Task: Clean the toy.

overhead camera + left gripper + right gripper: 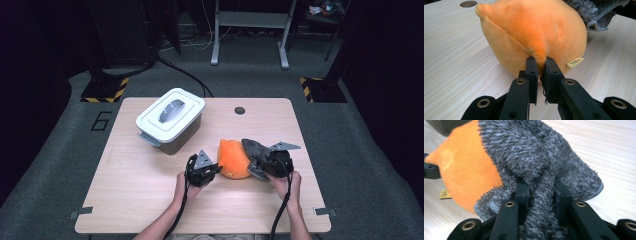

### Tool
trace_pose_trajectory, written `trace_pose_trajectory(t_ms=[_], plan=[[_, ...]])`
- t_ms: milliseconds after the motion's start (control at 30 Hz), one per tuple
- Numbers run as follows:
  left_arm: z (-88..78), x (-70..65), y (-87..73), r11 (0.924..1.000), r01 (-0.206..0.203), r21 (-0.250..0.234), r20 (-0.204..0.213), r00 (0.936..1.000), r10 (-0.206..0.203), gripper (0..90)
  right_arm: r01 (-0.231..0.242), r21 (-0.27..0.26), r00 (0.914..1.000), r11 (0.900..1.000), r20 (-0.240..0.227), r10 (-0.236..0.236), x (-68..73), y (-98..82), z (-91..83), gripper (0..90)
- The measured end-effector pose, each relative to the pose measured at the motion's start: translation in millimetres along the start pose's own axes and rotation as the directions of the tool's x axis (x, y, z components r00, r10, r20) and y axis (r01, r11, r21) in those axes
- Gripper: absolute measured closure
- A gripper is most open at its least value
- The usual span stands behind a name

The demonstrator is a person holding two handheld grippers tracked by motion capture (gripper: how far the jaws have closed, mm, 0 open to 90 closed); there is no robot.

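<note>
A: Where does the orange plush toy [233,159] sit?

B: On the light wooden surface [150,195], near the person's edge and right of the middle, between the two hands. Its small cream label [574,62] shows low on one side.

A: And the left tongs [216,169]?

B: Nearly closed, pinching a ridge of the orange fabric along a seam; in the left gripper view the two black jaws press the fold between them.

A: The right tongs [256,161]?

B: Clamped on a grey fluffy cloth [541,162], a thick bunch of it squeezed between the jaws. The cloth lies against the toy's right side and seems to drape over part of it, though the exact contact is hard to make out.

A: Anything else there?

B: A grey storage box with a white lid [171,120] stands toward the far left, well apart from the toy, and a round cable hole [240,110] sits near the far edge.
</note>
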State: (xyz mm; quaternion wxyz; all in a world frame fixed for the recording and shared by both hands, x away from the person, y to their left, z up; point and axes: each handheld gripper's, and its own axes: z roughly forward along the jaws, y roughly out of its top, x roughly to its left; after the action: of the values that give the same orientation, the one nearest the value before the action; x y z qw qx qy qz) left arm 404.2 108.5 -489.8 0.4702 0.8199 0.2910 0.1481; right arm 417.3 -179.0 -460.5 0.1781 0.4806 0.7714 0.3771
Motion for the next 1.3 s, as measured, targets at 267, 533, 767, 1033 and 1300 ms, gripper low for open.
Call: trace_pose_trajectory(t_ms=[267, 533, 767, 1033, 1300], plan=[[0.3, 0.9, -0.3, 1.0000, 0.007, 0.000, 0.000, 1.0000, -0.007, 83.3, -0.042, 0.042, 0.9990, 0.998, 0.018, 0.041, -11.2, -10.4, 8.9, 70.6], [0.3, 1.7, -1.3, 0.9998, 0.018, 0.002, 0.004, 0.9998, -0.018, 83.2, -0.039, 0.108, 0.9981, 0.993, 0.051, 0.033, -12.9, -17.5, 25.6, 70.6], [0.3, 1.7, -1.5, 0.9998, 0.019, -0.006, -0.001, 0.9998, -0.019, 83.2, -0.009, 0.146, 0.9965, 0.989, 0.084, -0.004, -8.6, -24.0, 38.7, 71.8], [-1.6, 2.0, -0.8, 0.9999, 0.016, -0.002, 0.003, 0.9999, -0.016, 82.9, -0.032, 0.040, 0.9941, 0.999, 0.105, 0.027, -19.1, -12.2, -2.1, 72.7], [-1.3, 1.6, -0.5, 0.9999, 0.007, -0.011, -0.003, 1.0000, -0.007, 82.8, 0.016, -0.051, 0.9997, 0.999, 0.020, -0.015, -1.6, 28.7, -37.7, 72.3]])
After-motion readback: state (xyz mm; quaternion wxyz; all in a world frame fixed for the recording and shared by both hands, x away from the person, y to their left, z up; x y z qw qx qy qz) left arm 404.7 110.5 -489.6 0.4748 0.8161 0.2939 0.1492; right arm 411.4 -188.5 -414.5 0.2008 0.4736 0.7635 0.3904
